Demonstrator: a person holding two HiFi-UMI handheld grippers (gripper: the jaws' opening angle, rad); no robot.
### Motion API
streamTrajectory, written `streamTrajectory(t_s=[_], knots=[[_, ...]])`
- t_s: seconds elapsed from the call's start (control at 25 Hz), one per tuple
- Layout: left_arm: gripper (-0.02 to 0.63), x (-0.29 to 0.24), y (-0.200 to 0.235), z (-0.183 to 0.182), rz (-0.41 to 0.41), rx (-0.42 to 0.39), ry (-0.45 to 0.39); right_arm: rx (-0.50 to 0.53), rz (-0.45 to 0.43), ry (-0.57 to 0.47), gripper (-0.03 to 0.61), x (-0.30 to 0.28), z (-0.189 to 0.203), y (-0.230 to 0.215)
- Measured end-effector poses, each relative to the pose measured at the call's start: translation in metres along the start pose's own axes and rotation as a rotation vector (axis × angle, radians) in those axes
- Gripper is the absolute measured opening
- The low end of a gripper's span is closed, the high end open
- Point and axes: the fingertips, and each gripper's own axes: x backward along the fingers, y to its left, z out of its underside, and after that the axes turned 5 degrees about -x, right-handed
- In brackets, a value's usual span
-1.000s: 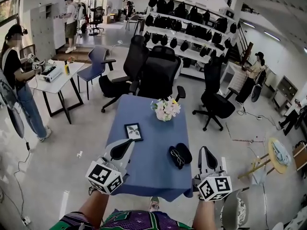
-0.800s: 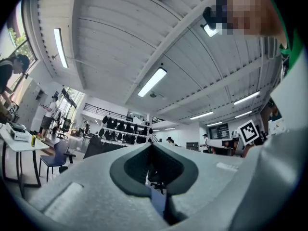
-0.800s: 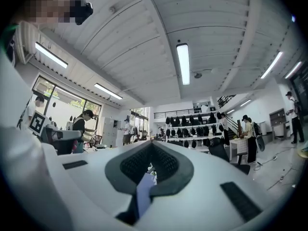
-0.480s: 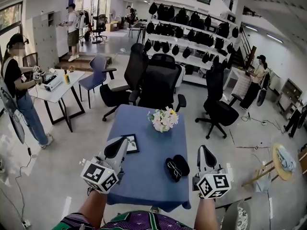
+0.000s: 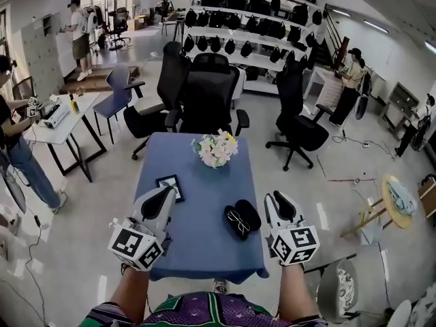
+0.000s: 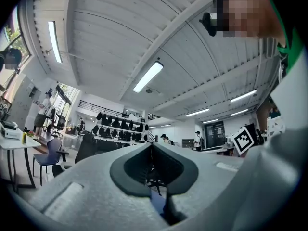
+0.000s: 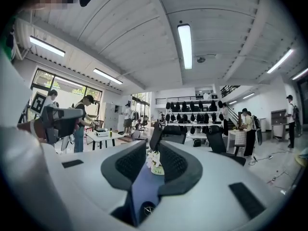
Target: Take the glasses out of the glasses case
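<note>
A black glasses case (image 5: pixel 249 213) lies open on the blue table (image 5: pixel 204 237), near its front right. The glasses (image 5: pixel 236 221) rest in the case's left half. My right gripper (image 5: pixel 276 197) hovers just right of the case, off the table's right edge, not touching it. Its jaws stand a narrow gap apart with nothing between them, and the right gripper view looks through that gap (image 7: pixel 153 153) at the flowers. My left gripper (image 5: pixel 165 193) hangs at the table's front left edge. Its jaw tips meet (image 6: pixel 152 146) and hold nothing.
A bunch of flowers (image 5: pixel 215 148) stands at the table's far end, and a small framed picture (image 5: pixel 169 186) lies on the left side. Black office chairs (image 5: pixel 208 94) crowd behind the table. A white desk (image 5: pixel 54 118) with a person at it stands to the left.
The head camera has tilted, so the table sits slightly lower and left in view. Both grippers stay beside the table's front corners. Case and glasses have not moved.
</note>
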Motion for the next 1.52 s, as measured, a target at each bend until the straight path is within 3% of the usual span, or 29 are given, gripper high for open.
streamTrajectory(t_s=[0.6,1.2,1.52], knots=[[0.015,-0.031,-0.034,0.038,0.065,-0.004,0.052,0.037,-0.029,0.275,0.075,-0.022,0.106,-0.023],[0.015,-0.061,-0.031,0.061,-0.040,0.014,0.096,0.040,-0.154,0.524,0.075,-0.067,0.224,-0.043],[0.015,-0.078,-0.049,0.082,-0.025,0.010,0.145,0.099,-0.204,0.602,0.075,-0.073,0.276,-0.039]])
